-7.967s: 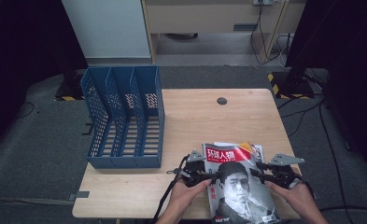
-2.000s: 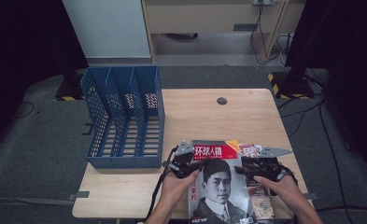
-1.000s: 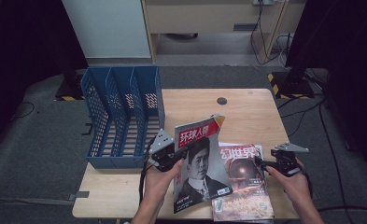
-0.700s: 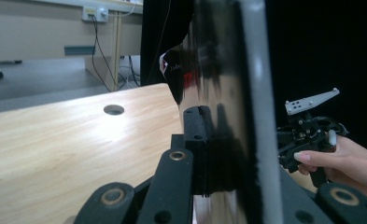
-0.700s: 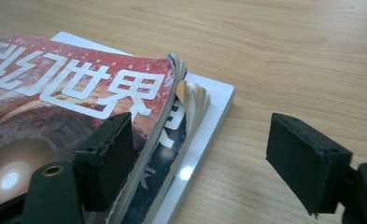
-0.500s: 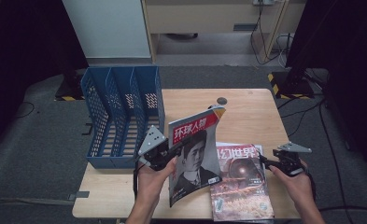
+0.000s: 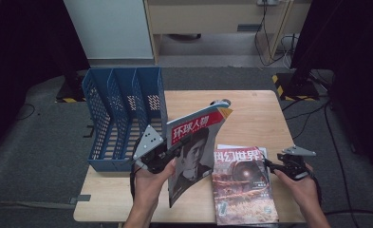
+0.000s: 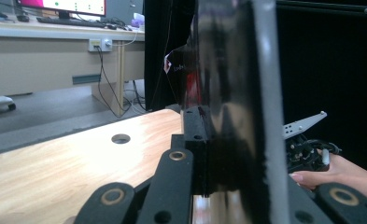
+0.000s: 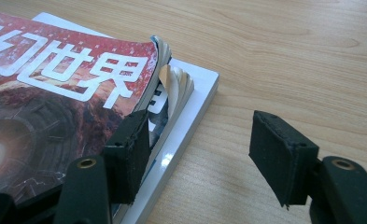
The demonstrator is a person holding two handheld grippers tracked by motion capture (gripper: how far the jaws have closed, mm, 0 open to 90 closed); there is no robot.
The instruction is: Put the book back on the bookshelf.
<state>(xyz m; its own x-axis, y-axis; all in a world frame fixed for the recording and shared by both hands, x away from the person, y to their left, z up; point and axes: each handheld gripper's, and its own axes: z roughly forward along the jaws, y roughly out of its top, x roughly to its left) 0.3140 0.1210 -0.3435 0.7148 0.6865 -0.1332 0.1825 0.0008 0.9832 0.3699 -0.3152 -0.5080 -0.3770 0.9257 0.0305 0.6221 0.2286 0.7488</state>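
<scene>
High view: a portrait magazine point(image 7: 193, 152) is held upright over the table's point(image 7: 260, 114) front left part, beside the blue file rack point(image 7: 122, 118), clamped at its left edge by the left gripper point(image 7: 174, 149); thin, glossy and floppy, it is best gripped near the spine. Left gripper view: the jaws are clenched on the magazine's dark cover point(image 8: 228, 116). Right gripper view: the right gripper point(image 9: 204, 154) has just been closing, its jaws parted, one pad touching the red magazine's point(image 9: 55, 93) curled edge near the front right corner.

The raised magazine point(image 7: 193, 147) reads "环球人物"; the flat magazine point(image 7: 243, 185) reads "幻世界".
</scene>
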